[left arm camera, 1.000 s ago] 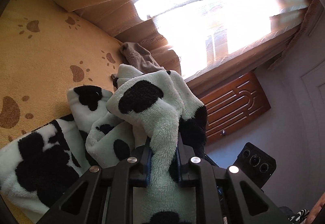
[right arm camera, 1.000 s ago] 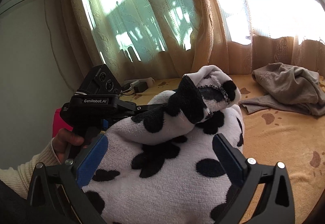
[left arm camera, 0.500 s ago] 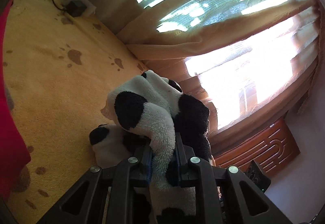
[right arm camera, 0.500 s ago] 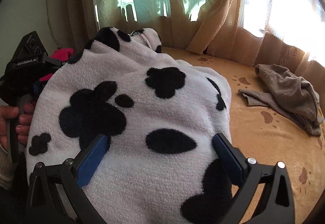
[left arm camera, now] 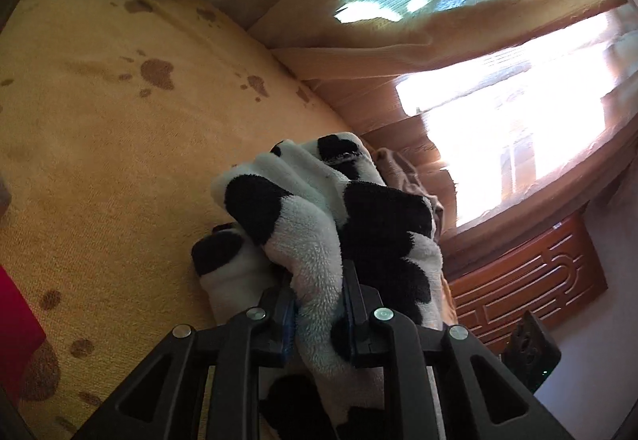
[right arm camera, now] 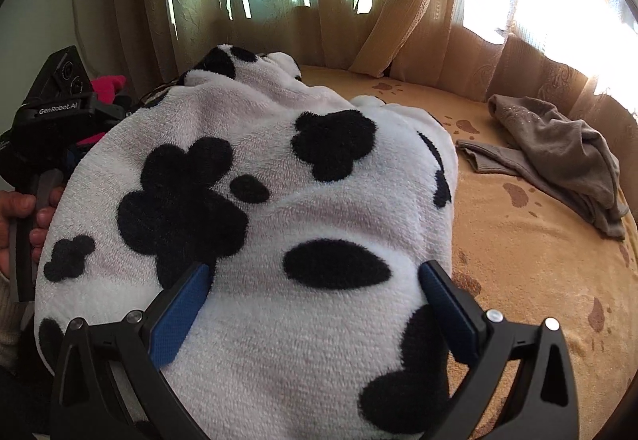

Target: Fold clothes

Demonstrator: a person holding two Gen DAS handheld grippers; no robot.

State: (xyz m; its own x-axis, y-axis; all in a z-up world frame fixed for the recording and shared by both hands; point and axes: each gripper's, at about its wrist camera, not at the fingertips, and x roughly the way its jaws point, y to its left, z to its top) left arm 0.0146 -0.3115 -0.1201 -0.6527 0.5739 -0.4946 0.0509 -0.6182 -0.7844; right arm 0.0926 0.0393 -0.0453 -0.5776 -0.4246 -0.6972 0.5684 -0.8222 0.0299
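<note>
Fleece garment [left arm camera: 319,240] pinched in left gripper [left arm camera: 319,304] | right gripper [right arm camera: 315,288] spread wide, garment between

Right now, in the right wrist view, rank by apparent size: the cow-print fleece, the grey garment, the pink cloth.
1. Cow-print fleece, though it is nearest the camera, which inflates it.
2. Grey garment.
3. Pink cloth, mostly hidden, so its true size is unclear.

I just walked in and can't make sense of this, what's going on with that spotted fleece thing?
A person with a gripper in each hand is folding a black-and-white fleece garment over a tan paw-print blanket. The left gripper is clamped on a bunch of the fleece. The right gripper is open, its blue pads straddling the fleece. A grey garment lies crumpled aside.
</note>
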